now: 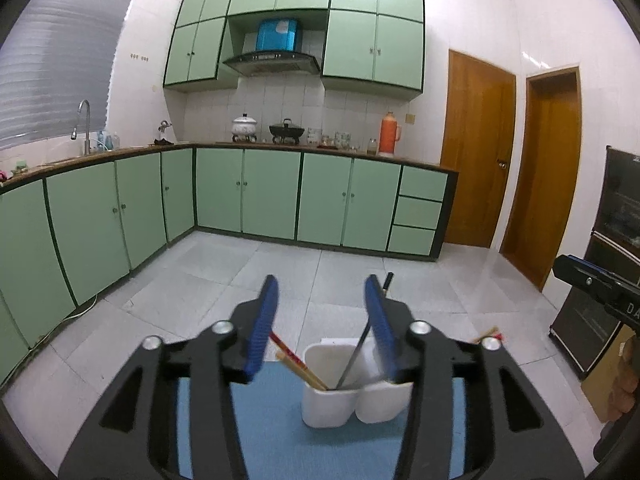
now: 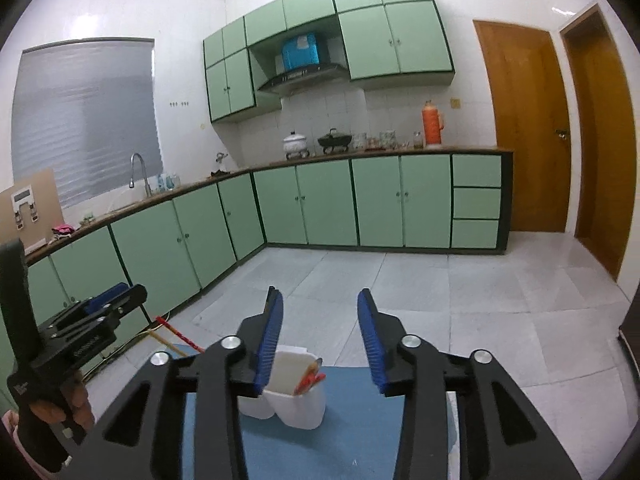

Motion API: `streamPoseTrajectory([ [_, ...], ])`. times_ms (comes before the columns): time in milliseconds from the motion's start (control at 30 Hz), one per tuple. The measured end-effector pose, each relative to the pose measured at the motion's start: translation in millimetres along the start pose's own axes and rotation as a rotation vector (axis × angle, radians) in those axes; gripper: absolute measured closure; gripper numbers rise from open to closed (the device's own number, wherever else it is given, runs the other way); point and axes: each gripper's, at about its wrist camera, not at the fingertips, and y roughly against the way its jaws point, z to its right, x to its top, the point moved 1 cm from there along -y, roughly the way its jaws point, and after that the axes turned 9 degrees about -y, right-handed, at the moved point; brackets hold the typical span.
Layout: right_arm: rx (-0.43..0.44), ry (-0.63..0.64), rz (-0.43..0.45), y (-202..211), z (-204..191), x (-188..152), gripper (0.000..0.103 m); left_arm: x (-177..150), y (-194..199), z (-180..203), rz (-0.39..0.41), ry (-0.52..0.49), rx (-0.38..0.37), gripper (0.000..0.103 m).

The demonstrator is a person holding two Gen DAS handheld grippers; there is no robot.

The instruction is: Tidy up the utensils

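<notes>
A white two-part utensil holder [image 1: 352, 396] stands on a blue mat [image 1: 280, 432]. Wooden chopsticks with red tops [image 1: 298, 364] and a thin dark-handled utensil [image 1: 362, 344] lean in its left part. My left gripper [image 1: 322, 300] is open and empty, above and just behind the holder. In the right wrist view the holder [image 2: 292, 396] shows red-tipped chopsticks [image 2: 310, 378] inside. My right gripper [image 2: 320, 312] is open and empty above it. The left gripper [image 2: 100, 308] shows at the left, the right gripper [image 1: 592, 280] at the far right.
Green kitchen cabinets [image 1: 248, 196] run along the far wall and the left, with a sink tap [image 1: 84, 120], pots and an orange thermos [image 1: 389, 134] on the counter. Two wooden doors [image 1: 476, 148] stand right. A black appliance [image 1: 600, 280] is at the far right. Grey floor tiles [image 2: 440, 288] lie beyond the mat.
</notes>
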Motion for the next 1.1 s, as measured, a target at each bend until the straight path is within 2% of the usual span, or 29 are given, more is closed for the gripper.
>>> streamPoseTrajectory([
  [133, 0.001, -0.004, 0.004, 26, -3, -14, 0.055, -9, 28, 9, 0.009, -0.001, -0.005, 0.041],
  [300, 0.007, -0.003, -0.004, 50, -10, -31, 0.042, -21, 54, 20, -0.001, -0.003, -0.018, 0.031],
  [467, 0.008, -0.009, -0.021, 69, -14, -47, 0.029, -30, 78, 30, -0.001, -0.022, -0.006, 0.015],
  [600, 0.013, -0.011, -0.036, 81, -17, -56, 0.023, -35, 95, 33, -0.004, -0.028, -0.013, 0.013],
  [800, 0.028, -0.001, -0.034, 98, -22, -65, 0.007, -41, 116, 38, -0.009, -0.041, -0.027, 0.008],
  [1100, 0.030, 0.007, -0.032, 118, -25, -69, 0.006, -44, 142, 52, 0.002, -0.065, -0.048, 0.007],
])
